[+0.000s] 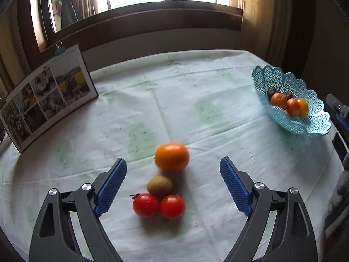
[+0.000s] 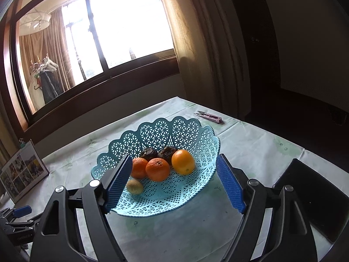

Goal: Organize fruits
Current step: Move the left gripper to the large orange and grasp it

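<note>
In the left wrist view, an orange (image 1: 172, 157), a kiwi (image 1: 159, 185) and two red tomatoes (image 1: 145, 205) (image 1: 172, 206) lie clustered on the tablecloth. My left gripper (image 1: 173, 170) is open and empty, its blue fingers either side of the cluster, above it. A light blue lattice basket (image 1: 314, 122) stands at the far right. In the right wrist view the basket (image 2: 196, 135) holds three oranges (image 2: 183, 162), two dark fruits (image 2: 149, 153) and a kiwi (image 2: 135, 186). My right gripper (image 2: 174, 172) is open and empty, straddling the basket's near side.
A photo calendar (image 1: 48, 100) stands propped at the table's left. Small thread snips (image 2: 209, 117) lie near the far table corner behind the basket. A dark chair back (image 2: 314, 198) is at the right edge. A window and curtains are behind the table.
</note>
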{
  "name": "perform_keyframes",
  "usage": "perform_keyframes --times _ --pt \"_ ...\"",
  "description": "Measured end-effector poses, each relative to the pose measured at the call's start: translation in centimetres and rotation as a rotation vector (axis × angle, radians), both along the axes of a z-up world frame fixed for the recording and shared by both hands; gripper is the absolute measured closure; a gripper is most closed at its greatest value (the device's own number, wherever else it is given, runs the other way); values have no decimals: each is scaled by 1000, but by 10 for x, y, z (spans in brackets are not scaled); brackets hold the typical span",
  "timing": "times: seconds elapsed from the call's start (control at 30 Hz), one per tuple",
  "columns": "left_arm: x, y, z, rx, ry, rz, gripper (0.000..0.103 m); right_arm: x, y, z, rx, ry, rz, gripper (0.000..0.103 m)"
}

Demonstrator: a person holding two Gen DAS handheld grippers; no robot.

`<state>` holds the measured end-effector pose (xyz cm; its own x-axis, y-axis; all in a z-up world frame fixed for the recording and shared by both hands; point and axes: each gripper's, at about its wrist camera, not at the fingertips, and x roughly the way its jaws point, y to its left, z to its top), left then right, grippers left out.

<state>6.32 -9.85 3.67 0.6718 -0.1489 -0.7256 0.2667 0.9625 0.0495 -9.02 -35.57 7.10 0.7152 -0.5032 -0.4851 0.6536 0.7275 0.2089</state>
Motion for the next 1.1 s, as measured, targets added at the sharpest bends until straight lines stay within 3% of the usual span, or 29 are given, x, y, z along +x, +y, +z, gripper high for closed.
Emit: perform_keyframes --times 0.37,0.67,0.77,0.93,1.1 --pt "27 -4 -20 -15 72 9 41 7 5 -5 -27 36 10 23" --pt "34 -5 -25 -20 83 13 44 9 7 -5 -33 36 29 23" --pt "37 -6 -28 -19 96 12 59 10 10 -5 -42 33 36 23" --pt "36 -1 -24 -42 92 2 60 13 18 -6 -56 39 67 23" --pt "29 14 -3 -62 43 11 60 21 41 -4 -43 59 172 23"
